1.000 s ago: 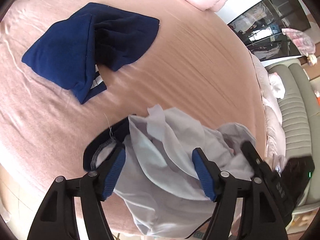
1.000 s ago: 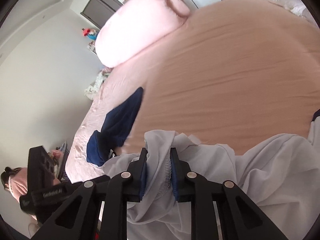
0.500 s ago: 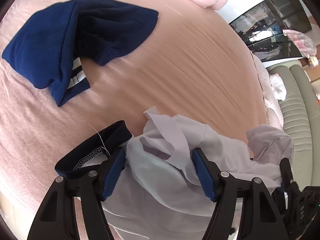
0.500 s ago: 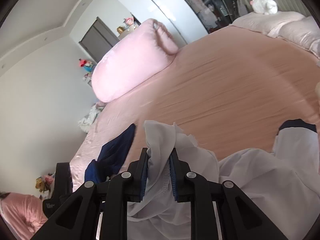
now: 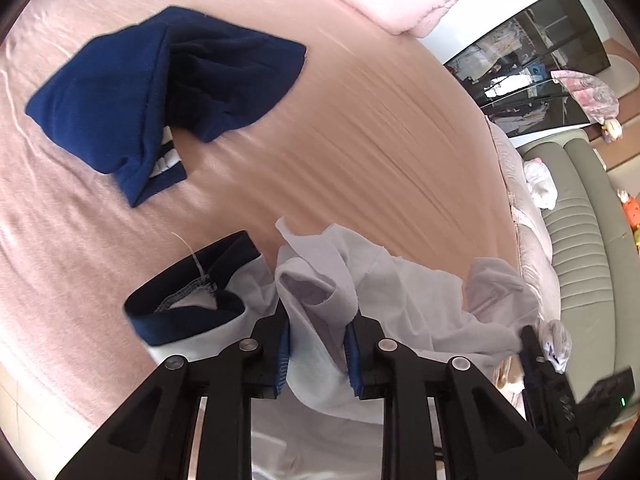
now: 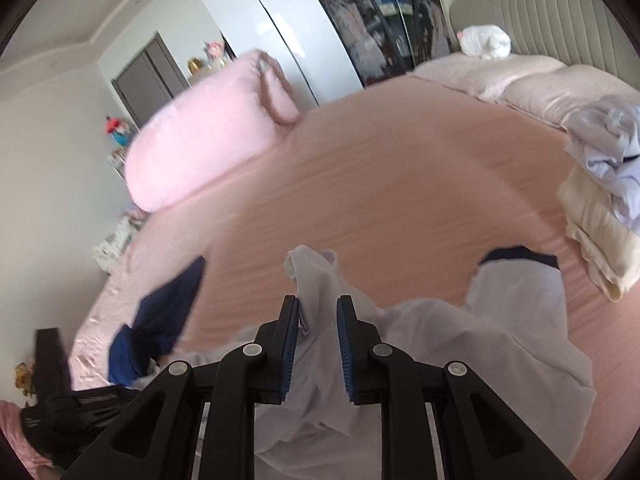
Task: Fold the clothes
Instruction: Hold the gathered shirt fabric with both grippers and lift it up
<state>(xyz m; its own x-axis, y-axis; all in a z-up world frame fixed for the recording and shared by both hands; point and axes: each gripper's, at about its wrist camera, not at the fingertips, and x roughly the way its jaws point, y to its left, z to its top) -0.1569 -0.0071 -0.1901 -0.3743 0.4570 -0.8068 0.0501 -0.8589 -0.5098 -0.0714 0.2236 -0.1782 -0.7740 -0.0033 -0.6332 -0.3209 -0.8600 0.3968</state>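
Left tongs [image 5: 318,354] closing on a fold of the white shirt [image 5: 404,300] — cloth bunched between the blue pads. Right tongs [image 6: 318,354] narrow, clamped on another fold of the shirt [image 6: 516,320]. Shirt lies crumpled at the near edge of the pink bed [image 5: 360,140]. Navy garment [image 5: 160,92] lies apart, further up the bed.

The bed [image 5: 360,128] wears a plain pink sheet. The pale lavender-white garment [image 5: 320,304] has a navy cuff [image 5: 188,316]. A folded navy garment [image 5: 132,92] shows white stripes at its hem. Each black gripper carries blue pads [image 6: 344,344]. The bolster pillow [image 6: 208,136] is light pink.
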